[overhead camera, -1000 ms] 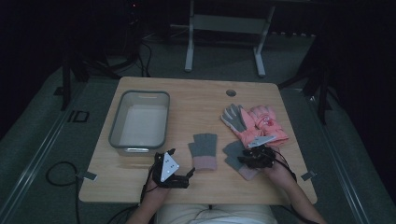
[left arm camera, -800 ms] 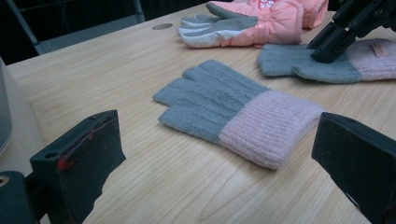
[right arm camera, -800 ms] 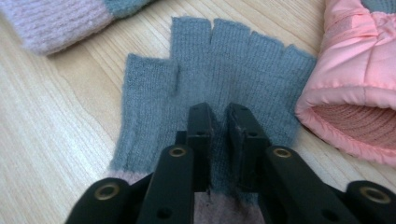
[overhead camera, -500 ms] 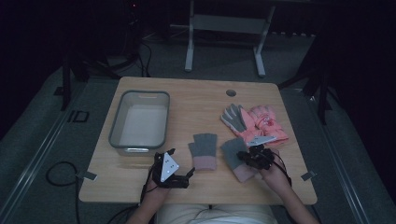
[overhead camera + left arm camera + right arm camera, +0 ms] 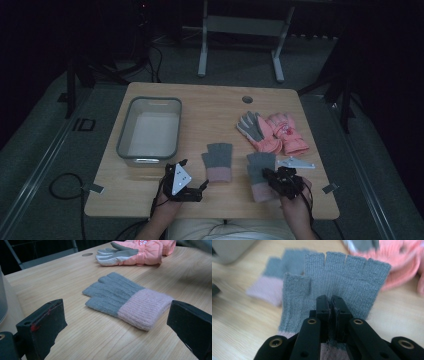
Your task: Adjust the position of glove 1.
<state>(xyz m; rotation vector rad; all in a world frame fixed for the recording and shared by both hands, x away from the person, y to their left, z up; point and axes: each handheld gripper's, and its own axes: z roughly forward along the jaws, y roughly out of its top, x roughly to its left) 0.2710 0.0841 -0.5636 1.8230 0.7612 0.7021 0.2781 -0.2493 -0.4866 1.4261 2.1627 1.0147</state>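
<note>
- Since the earlier high-view frames, the right gripper (image 5: 272, 176) has been drawing back toward the near edge and lifting a little, and the grey glove with the pink cuff (image 5: 261, 175) in its grip has been coming along with it, away from the pink padded gloves (image 5: 274, 132).
- Its jaws, which were wider a moment ago, are now pressing almost together on a fold of the grey knit; in the right gripper view (image 5: 330, 302) the cloth is running down between the two black pads.
- That glove (image 5: 342, 277) is fanning out ahead of the jaws, finger stubs pointing away, its pink cuff showing just beneath the gripper body.
- It is lying at the near right of the table (image 5: 210, 107), partly under the gripper.
- The left gripper (image 5: 192, 187) is resting at the near edge, left of centre, with its jaws standing wide apart and nothing between them (image 5: 115, 325).
- A second grey and pink glove (image 5: 218, 161) is lying flat just beyond the left gripper, between the two tools, cuff toward the person (image 5: 127, 298).
- The pink padded gloves are sitting side by side farther right, near the table's middle depth.
- A clear bin (image 5: 149, 129) is standing on the left half of the table.
- A small round hole (image 5: 247, 99) is showing near the far edge.
</note>
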